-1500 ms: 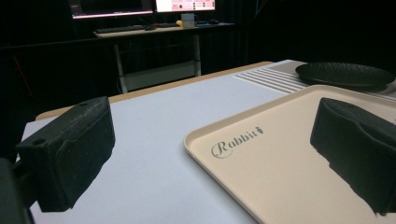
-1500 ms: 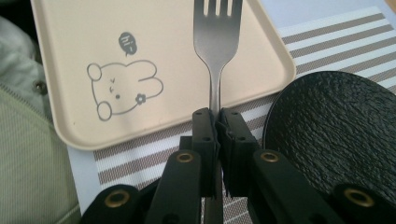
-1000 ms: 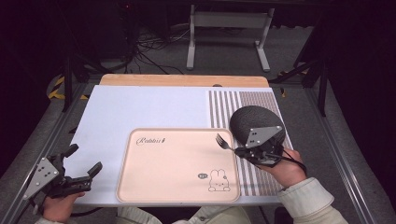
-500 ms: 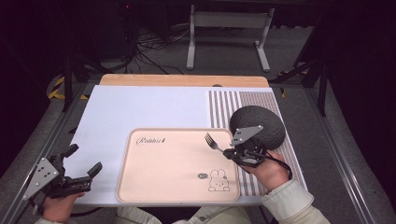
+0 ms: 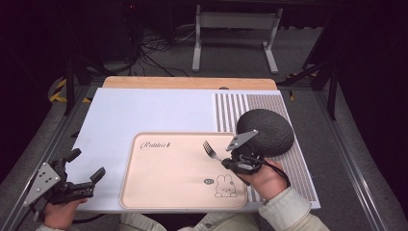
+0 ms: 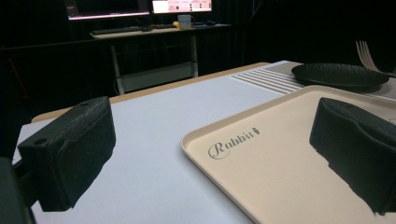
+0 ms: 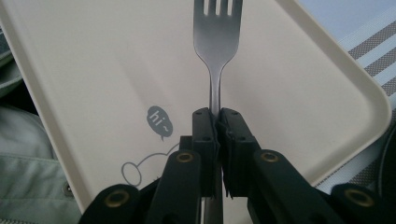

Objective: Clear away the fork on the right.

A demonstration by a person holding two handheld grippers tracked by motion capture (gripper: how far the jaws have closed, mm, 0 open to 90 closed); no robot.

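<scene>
**Fork carried out over the tray**

Leftward and a little lower than a second ago, the right gripper has brought the fork off the dark plate and over the tray. Its jaws are clamped tight on the handle. The fork's long axis runs from the jaws toward ten o'clock, tines leading, above the tray's right half. At seven o'clock, off the tray's near left corner, the left gripper waits wide open and empty, well apart.

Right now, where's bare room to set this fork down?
Most of the tray is bare, left of the fork and above the rabbit drawing. The white mat behind it is free too. Crowded by the dark plate.
</scene>
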